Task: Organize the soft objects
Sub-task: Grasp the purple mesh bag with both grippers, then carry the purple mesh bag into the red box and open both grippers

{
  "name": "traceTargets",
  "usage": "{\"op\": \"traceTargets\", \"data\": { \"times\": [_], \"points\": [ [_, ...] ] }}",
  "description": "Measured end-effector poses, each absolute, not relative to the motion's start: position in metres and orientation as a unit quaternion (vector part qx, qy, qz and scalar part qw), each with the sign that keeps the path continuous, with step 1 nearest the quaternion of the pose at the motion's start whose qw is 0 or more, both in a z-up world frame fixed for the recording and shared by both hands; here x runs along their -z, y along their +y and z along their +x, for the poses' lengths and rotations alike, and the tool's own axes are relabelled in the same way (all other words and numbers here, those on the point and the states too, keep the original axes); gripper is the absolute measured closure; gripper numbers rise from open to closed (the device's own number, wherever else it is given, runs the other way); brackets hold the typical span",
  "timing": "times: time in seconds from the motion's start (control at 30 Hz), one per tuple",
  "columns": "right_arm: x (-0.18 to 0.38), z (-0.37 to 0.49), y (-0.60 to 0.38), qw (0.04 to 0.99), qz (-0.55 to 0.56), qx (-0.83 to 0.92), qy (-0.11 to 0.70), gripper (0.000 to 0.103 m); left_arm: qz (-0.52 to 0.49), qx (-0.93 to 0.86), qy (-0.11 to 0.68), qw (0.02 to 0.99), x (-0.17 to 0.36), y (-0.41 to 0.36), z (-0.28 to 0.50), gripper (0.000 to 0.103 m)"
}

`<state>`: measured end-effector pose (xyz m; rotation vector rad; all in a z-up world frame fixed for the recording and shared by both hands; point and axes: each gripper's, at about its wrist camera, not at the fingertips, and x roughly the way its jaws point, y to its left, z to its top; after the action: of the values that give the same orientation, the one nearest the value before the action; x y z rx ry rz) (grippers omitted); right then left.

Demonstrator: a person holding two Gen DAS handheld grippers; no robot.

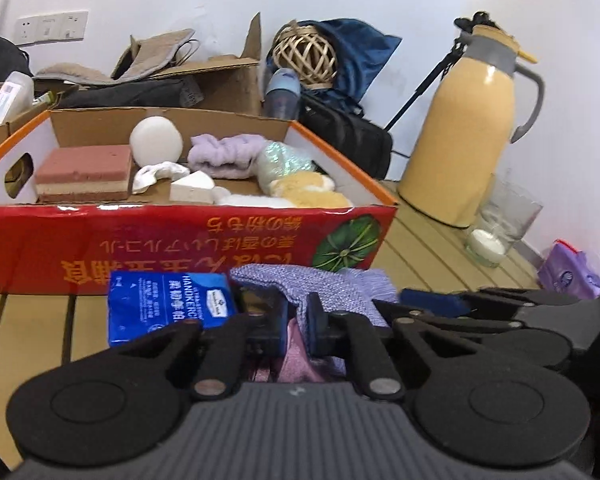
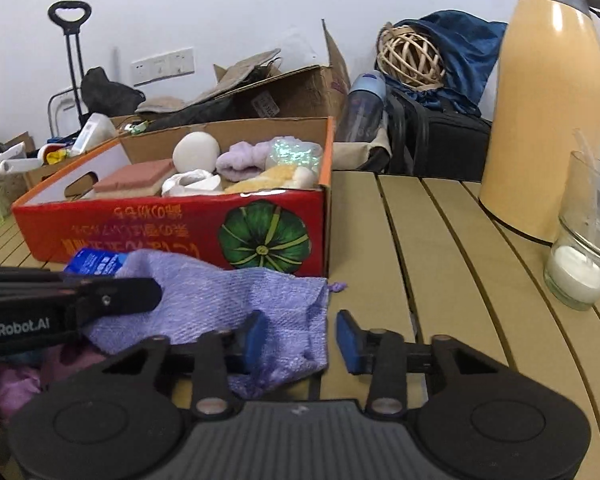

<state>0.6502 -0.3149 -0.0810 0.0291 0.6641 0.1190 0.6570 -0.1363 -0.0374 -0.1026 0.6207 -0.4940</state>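
Observation:
A purple knitted cloth (image 2: pixel 236 300) lies on the slatted table in front of the red cardboard box (image 2: pixel 172 232). My left gripper (image 1: pixel 298 322) is shut on the purple cloth (image 1: pixel 324 284), its blue pads pinching a fold. My right gripper (image 2: pixel 302 340) is open, its jaws on either side of the cloth's right edge. The left gripper's body (image 2: pixel 60 304) shows at the left of the right wrist view. The box (image 1: pixel 180 240) holds a pink sponge (image 1: pixel 84 174), a white ball (image 1: pixel 156 140), a lilac towel (image 1: pixel 224 156) and other soft things. A blue tissue pack (image 1: pixel 168 304) lies by the box.
A yellow thermos jug (image 2: pixel 548 112) and a glass with a white candle (image 2: pixel 580 260) stand at the right. Behind the box are open cartons, a wicker ball (image 1: pixel 304 56), a blue bottle (image 1: pixel 282 94) and a black bag (image 2: pixel 440 128). A purple packet (image 1: pixel 568 272) lies at the far right.

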Motion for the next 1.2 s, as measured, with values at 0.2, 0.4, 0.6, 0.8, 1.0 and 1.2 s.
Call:
{"op": "traceTargets", "data": {
  "times": [0.2, 0.4, 0.6, 0.8, 1.0, 1.2],
  "points": [
    [0.074, 0.641, -0.311, 0.948, 0.002, -0.042, 0.315, 0.102, -0.075, 0.267, 0.277, 0.92, 0.031, -0.129, 0.65, 0.096],
    [0.027, 0.599, -0.317, 0.967, 0.044, -0.052, 0.247, 0.103, -0.114, 0.303, 0.225, 0.919, -0.012, -0.106, 0.61, 0.097],
    [-0.031, 0.561, -0.296, 0.976, 0.04, -0.087, 0.194, 0.103, -0.135, 0.302, 0.183, 0.926, -0.065, -0.073, 0.568, 0.097],
    [-0.07, 0.573, -0.269, 0.975, 0.035, -0.127, 0.181, 0.103, -0.158, 0.285, 0.179, 0.928, -0.093, -0.039, 0.574, 0.096],
    [-0.072, 0.623, -0.245, 0.962, 0.061, -0.16, 0.214, 0.103, -0.231, 0.289, 0.236, 0.899, -0.075, -0.011, 0.623, 0.096],
    [-0.024, 0.651, -0.235, 0.95, 0.056, -0.146, 0.271, 0.095, -0.223, 0.223, 0.274, 0.909, -0.021, 0.009, 0.651, 0.095]
  ]
}}
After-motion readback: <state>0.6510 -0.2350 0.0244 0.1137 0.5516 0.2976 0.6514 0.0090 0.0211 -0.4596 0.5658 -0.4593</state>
